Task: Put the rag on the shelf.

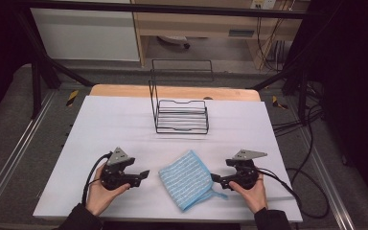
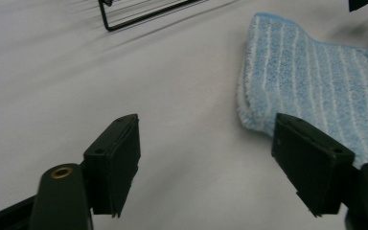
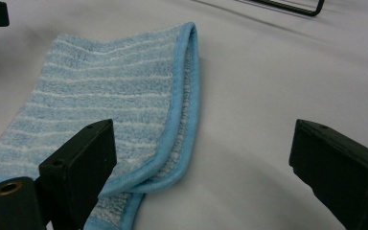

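Note:
A folded blue cloth with white stripes (image 1: pixel 188 178) lies on the white table cover near the front, between the two hands. My left gripper (image 1: pixel 144 174) is just left of it, open, with nothing between its jaws (image 2: pixel 206 160); the cloth (image 2: pixel 311 81) lies ahead and to the right in the left gripper view. My right gripper (image 1: pixel 214 178) is at the cloth's right edge, open (image 3: pixel 201 167). In the right gripper view the cloth's folded edge (image 3: pixel 182 120) lies in front of the left jaw.
A black wire rack (image 1: pixel 179 112) stands on the table cover (image 1: pixel 100 124) behind the cloth, toward the back middle. Cables (image 1: pixel 297 187) trail off the table's right side. The wooden table edge (image 1: pixel 172 91) shows at the back.

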Demonstrator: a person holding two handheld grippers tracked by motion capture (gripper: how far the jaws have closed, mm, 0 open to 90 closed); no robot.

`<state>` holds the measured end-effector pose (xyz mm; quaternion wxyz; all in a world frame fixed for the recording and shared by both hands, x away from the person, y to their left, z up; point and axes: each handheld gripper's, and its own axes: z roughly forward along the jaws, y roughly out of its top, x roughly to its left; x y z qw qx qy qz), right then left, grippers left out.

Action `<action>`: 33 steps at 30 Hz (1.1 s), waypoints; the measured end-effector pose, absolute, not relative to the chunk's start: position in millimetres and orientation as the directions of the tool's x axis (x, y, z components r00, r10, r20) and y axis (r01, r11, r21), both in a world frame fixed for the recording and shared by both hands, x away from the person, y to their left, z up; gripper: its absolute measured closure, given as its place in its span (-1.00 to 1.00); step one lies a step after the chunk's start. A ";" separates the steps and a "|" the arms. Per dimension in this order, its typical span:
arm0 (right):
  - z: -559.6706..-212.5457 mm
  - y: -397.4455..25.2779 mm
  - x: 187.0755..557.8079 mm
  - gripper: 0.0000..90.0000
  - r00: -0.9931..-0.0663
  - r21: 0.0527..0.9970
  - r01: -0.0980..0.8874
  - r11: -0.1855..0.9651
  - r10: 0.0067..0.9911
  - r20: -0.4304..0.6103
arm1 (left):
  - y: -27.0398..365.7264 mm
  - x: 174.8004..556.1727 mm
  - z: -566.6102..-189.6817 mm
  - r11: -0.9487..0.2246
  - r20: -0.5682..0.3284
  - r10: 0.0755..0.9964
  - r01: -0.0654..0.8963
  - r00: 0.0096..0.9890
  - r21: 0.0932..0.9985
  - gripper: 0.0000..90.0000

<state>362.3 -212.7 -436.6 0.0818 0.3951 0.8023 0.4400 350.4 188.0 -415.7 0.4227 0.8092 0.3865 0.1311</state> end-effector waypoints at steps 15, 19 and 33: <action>-442.2 -191.9 361.3 -0.06 -0.693 0.738 0.579 0.346 0.685 0.223 | 142.9 360.3 -430.2 -0.344 -0.167 0.736 0.574 0.656 0.743 0.21; -447.2 -188.7 362.1 0.13 -0.698 0.709 0.598 0.373 0.678 0.231 | 142.1 359.6 -437.7 -0.344 -0.183 0.740 0.597 0.648 0.725 0.34; -451.1 -185.6 359.3 0.40 -0.680 0.666 0.648 0.370 0.675 0.287 | 136.2 357.1 -448.2 -0.327 -0.231 0.745 0.644 0.626 0.692 0.65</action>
